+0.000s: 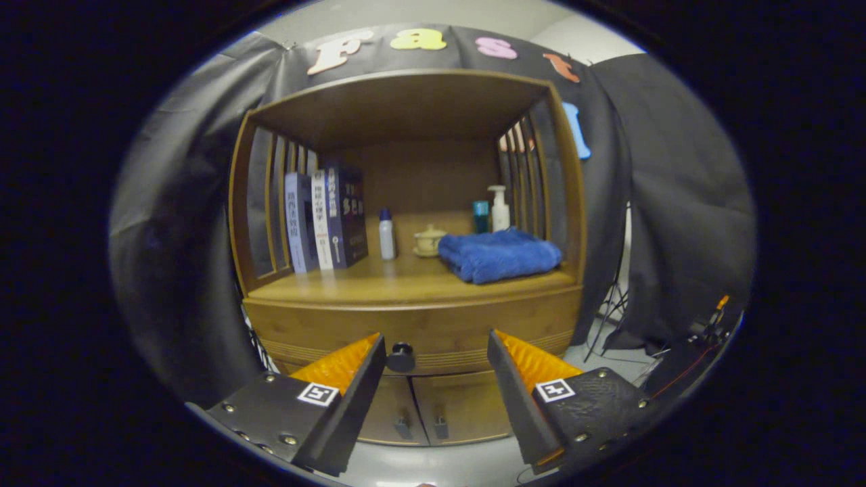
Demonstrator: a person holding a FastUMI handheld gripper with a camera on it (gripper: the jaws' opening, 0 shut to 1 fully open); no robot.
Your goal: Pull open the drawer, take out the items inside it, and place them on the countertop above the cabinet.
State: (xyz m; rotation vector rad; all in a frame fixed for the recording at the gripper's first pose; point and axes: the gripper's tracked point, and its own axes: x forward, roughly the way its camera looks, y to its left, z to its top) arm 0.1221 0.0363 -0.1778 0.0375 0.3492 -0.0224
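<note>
A wooden cabinet stands ahead, and its drawer (pixel 433 325) is closed under the countertop (pixel 379 283). A dark round knob (pixel 401 356) sticks out of the drawer front, just beyond my left fingertip and left of the gap's middle. My gripper (pixel 436 345) is open, its fingers spread wide with nothing between them, still short of the knob. What lies inside the drawer is hidden.
On the countertop sit a folded blue towel (pixel 499 254), several upright books (pixel 326 218), a small white bottle (pixel 386 234), a lidded cup (pixel 429 240), a teal jar (pixel 480 216) and a pump bottle (pixel 500 208). Two lower doors (pixel 433 409) are shut. A tripod (pixel 612 304) stands right.
</note>
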